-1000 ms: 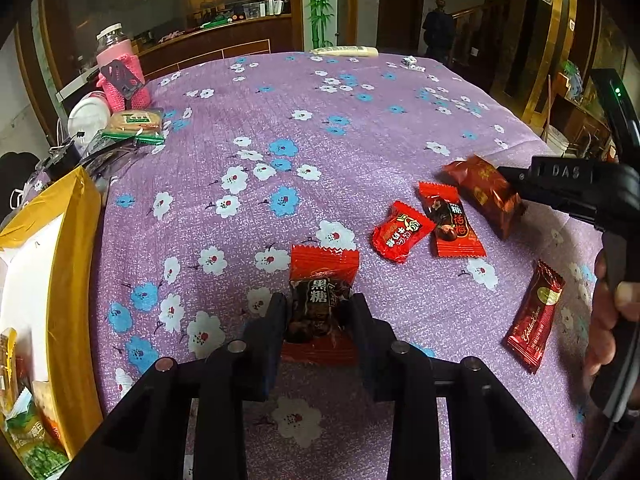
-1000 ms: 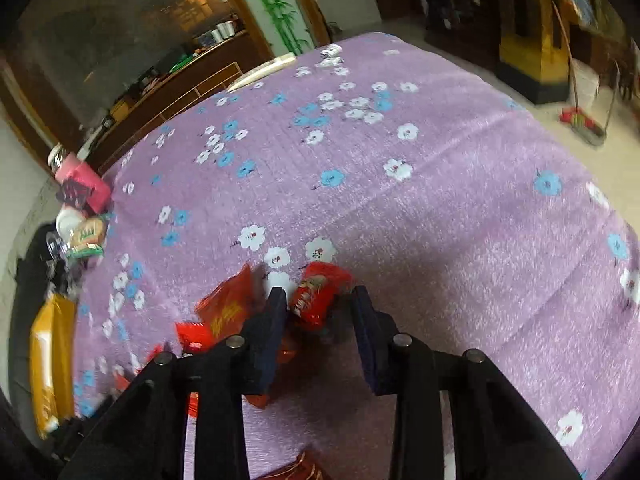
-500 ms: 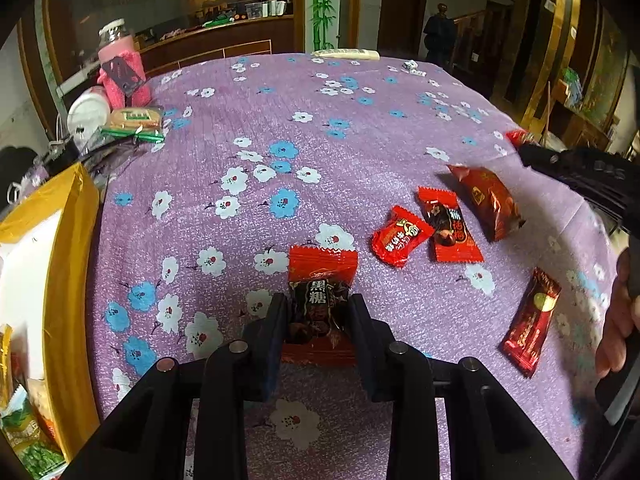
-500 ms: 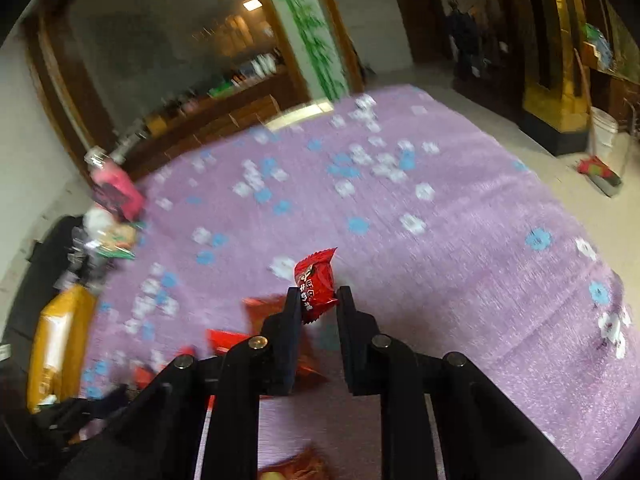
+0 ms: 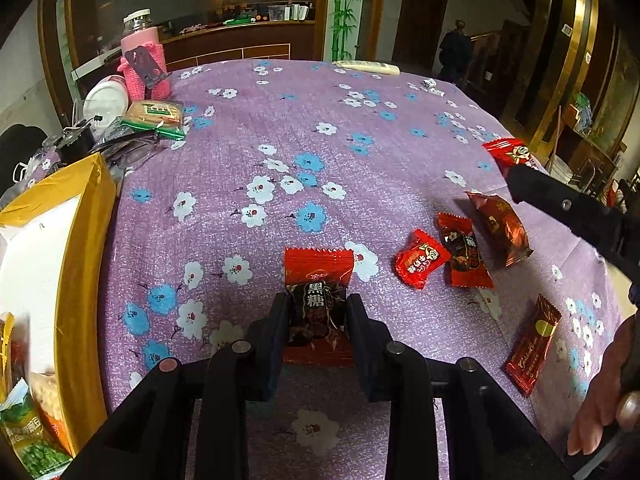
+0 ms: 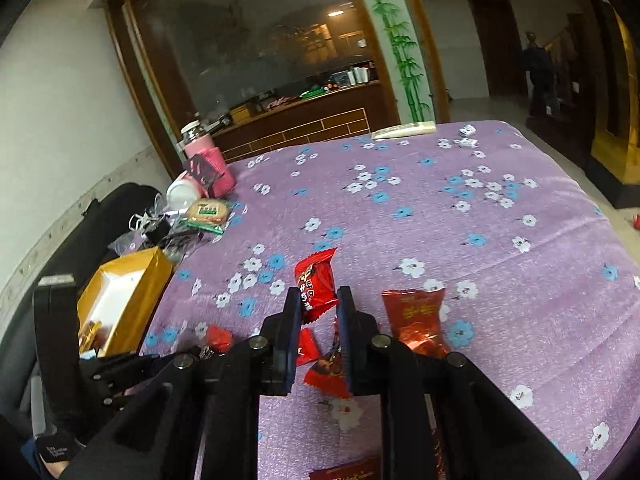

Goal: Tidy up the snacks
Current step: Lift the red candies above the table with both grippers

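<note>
Black left tool, round silver screws; matching right tool

Tablecloth: purple, printed with white and blue flowers. Box: yellow-gold outside, white inside. Held candy: red wrapper with dark brown centre panel and white characters. Small candy in the other gripper: bright red. Long bar wrapper: dark red with gold mark. Bottle sleeve: pink knit. Biscuit pack: green and tan.

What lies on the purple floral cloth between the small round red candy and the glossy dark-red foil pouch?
A flat red-and-black candy sachet lies between the small round red candy and the glossy dark-red foil pouch, seen in the left wrist view.
</note>
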Demonstrator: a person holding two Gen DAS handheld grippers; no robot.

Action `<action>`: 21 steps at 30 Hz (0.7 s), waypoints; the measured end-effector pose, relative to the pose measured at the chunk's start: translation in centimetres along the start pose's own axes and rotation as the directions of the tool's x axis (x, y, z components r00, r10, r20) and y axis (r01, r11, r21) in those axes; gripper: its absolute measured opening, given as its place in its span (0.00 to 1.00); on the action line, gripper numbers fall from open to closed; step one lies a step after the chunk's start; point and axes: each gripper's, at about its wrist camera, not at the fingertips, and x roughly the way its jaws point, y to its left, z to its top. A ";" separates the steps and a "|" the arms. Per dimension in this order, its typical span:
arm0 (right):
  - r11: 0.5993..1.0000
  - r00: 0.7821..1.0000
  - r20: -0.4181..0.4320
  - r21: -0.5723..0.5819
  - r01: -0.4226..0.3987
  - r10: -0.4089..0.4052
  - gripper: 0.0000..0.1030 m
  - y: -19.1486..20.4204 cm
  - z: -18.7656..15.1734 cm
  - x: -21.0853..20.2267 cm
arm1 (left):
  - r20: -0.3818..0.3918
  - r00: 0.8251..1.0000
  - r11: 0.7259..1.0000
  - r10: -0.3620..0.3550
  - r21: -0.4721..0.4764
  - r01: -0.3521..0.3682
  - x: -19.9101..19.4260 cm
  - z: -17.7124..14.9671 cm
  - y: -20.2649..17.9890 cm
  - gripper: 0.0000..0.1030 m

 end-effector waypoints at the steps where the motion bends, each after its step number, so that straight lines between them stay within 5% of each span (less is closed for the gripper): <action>1: 1.000 1.000 0.000 -0.005 -0.003 0.003 0.16 0.1 -0.1 -0.1 | 0.005 1.000 1.000 0.001 0.000 -0.001 -0.1 0.0 0.0 0.28; 21: 0.996 0.999 -0.035 -0.075 -0.038 0.035 0.16 1.9 -0.9 0.5 | 0.071 0.997 0.998 0.008 -0.071 -0.003 -1.5 0.6 1.5 0.28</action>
